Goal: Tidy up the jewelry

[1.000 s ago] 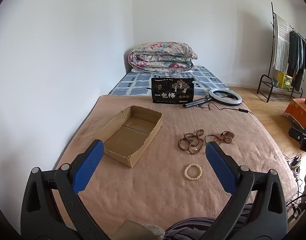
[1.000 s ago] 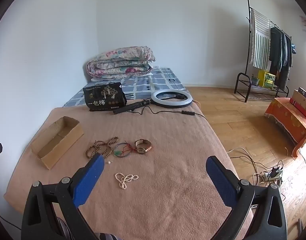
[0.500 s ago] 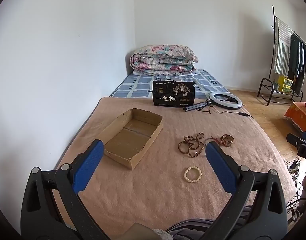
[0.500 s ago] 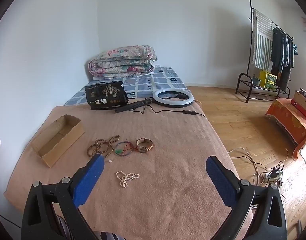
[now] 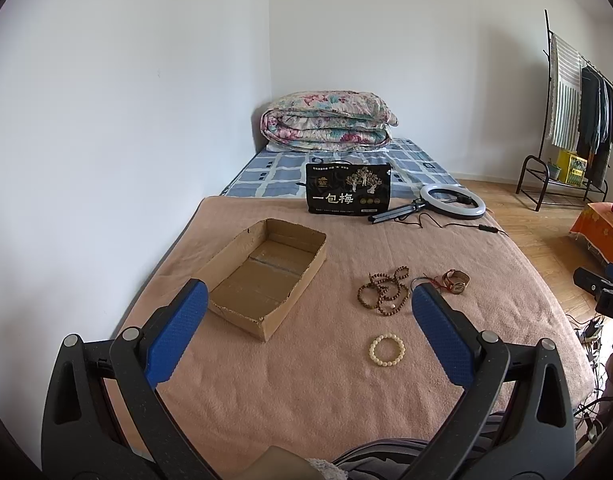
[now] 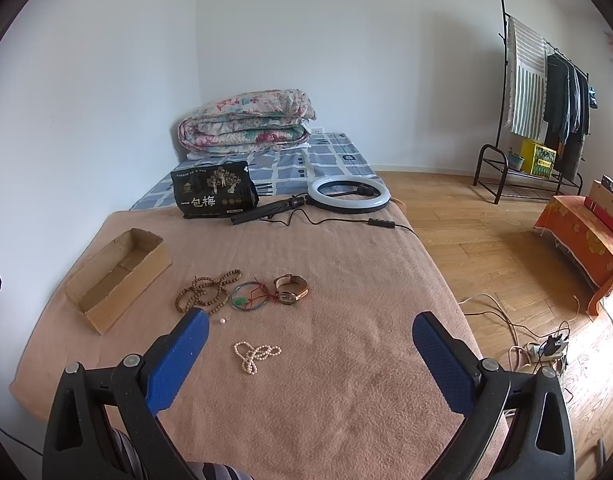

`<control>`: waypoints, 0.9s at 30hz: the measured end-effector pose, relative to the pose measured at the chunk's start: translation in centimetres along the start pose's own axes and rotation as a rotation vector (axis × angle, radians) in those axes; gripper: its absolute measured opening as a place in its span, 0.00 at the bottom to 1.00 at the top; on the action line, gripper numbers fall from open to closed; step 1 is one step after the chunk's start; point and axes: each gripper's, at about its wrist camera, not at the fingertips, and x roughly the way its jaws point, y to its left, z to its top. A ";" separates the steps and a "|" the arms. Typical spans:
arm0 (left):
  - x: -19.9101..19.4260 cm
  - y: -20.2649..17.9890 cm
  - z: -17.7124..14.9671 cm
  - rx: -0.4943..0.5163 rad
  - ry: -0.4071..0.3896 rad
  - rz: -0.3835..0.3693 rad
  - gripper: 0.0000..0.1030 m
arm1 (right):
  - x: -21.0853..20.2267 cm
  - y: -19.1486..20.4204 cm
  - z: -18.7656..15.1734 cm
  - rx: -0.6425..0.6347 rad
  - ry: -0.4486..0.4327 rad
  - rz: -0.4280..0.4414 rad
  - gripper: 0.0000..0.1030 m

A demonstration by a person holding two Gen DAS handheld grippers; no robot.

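Note:
Jewelry lies on a tan blanket (image 5: 306, 392) on the bed. An open cardboard box (image 5: 266, 276) (image 6: 114, 276) sits at the left. To its right lie a brown bead necklace (image 5: 384, 292) (image 6: 208, 292), a green bangle with red cord (image 6: 250, 298), a wristwatch (image 5: 456, 281) (image 6: 291, 289), a cream bead bracelet (image 5: 387, 351) and a twisted cream bead string (image 6: 255, 354). My left gripper (image 5: 308, 338) is open and empty, held above the near blanket. My right gripper (image 6: 310, 354) is open and empty too.
A black snack bag (image 5: 348, 194), a ring light with tripod and cable (image 5: 452, 202) and a folded floral quilt (image 5: 326, 120) lie farther back. The wall runs along the bed's left side. A clothes rack (image 6: 542, 100), orange stool (image 6: 582, 240) and floor cables (image 6: 538, 348) are right.
Both views have drifted slightly; the box and jewelry sit a little lower and nearer in the frames. Both grippers stay open and empty. No jewelry has moved.

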 end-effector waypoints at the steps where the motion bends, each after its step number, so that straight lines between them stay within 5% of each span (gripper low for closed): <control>1: 0.0 0.0 0.0 0.000 0.000 0.000 1.00 | 0.0 0.0 0.0 0.000 0.000 0.000 1.00; 27: -0.1 0.0 0.0 0.002 -0.003 0.000 1.00 | 0.2 0.4 -0.2 -0.008 0.008 0.008 1.00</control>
